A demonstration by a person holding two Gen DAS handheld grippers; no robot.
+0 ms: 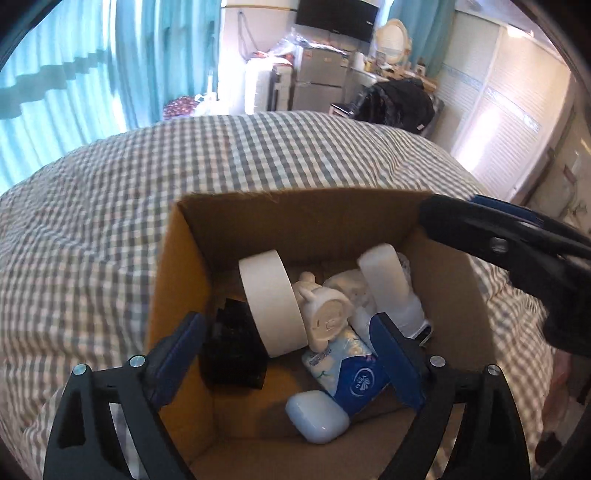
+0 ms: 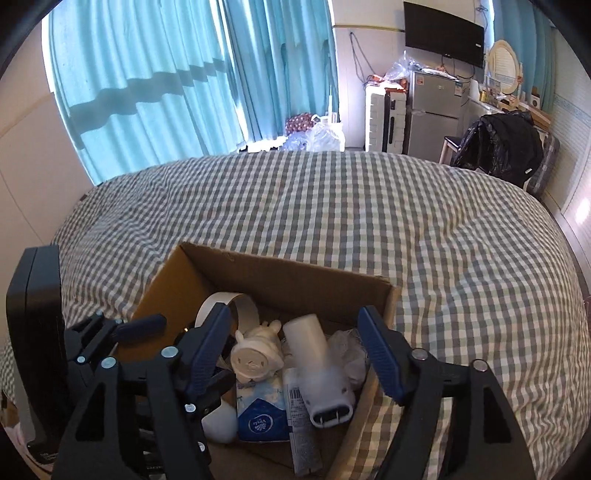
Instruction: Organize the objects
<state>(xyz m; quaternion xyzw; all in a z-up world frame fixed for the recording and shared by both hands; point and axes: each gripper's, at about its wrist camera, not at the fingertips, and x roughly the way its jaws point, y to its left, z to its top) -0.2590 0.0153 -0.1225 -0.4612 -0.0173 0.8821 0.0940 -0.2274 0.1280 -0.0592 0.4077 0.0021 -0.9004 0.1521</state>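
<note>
The left gripper is hovering over the near end of an open cardboard box, its blue-padded fingers spread wide and pinching nothing. Just below it, a pale blue earbud case is lying nearest on the box floor, touching a blue and white tissue pack just beyond. To the left, a black object is resting against the left wall; it is too dark to name. A roll of cream masking tape is standing on edge beside it, and a white rabbit-eared figurine is leaning against the tape's right side. Further right, a white bottle is lying tilted over crumpled white stuff, possibly plastic wrap.

The right gripper is hanging over the same box from the right side, its fingers also wide apart and empty. Between them, the figurine and the white bottle are lying side by side above the tissue pack. The left gripper is showing at the near left of this view.

The box is sitting on a bed with a grey and white checked cover. Far beyond it, teal curtains are hanging at the left, and a silver fridge is standing under a wall television.
</note>
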